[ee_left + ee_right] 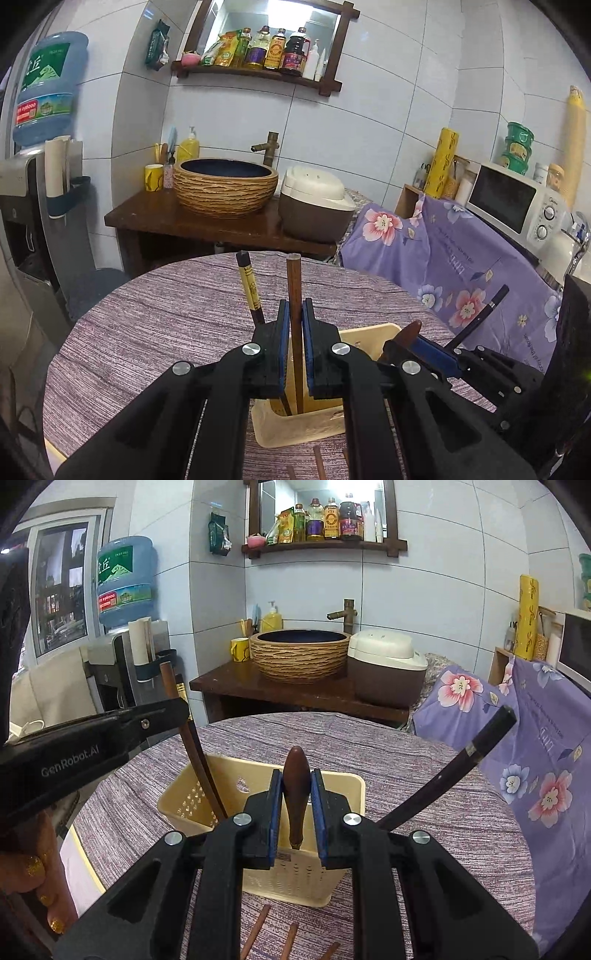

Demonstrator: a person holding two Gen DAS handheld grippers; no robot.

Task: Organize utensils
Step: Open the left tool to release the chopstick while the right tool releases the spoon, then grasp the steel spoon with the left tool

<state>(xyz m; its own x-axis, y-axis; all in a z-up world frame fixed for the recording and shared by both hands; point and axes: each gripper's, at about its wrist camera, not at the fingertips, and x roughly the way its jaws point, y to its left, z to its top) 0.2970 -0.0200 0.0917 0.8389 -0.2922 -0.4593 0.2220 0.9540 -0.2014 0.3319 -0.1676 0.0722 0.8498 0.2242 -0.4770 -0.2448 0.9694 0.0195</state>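
Presently we find both tongs loaded and poised over the cream utensil basket (334,786), which stands on the purple-clothed tabletop (424,760). The left tongs (294,345) are clenched on a brown wooden chopstick (294,288), held nearly upright with its lower end already inside the basket's left compartment. The right tongs (295,812) are clamped on the dark wooden handle (296,786) of a utensil whose working end points down into the basket; we cannot tell what kind of utensil it is.

Already standing in the basket we note a black-and-yellow chopstick (250,288) and a long dark-handled utensil (458,764) leaning out to the right. Several brown sticks (258,930) lie loose on the tabletop just in front of the basket.

We judge the step in hand to be the deposit: both items are partly lowered but not let go. The next move calls for easing each piece down until it bears on the basket floor, then parting the tongs and drawing upward clear of the neighbouring handles, so nothing is tipped out. The loose sticks remain to be collected.
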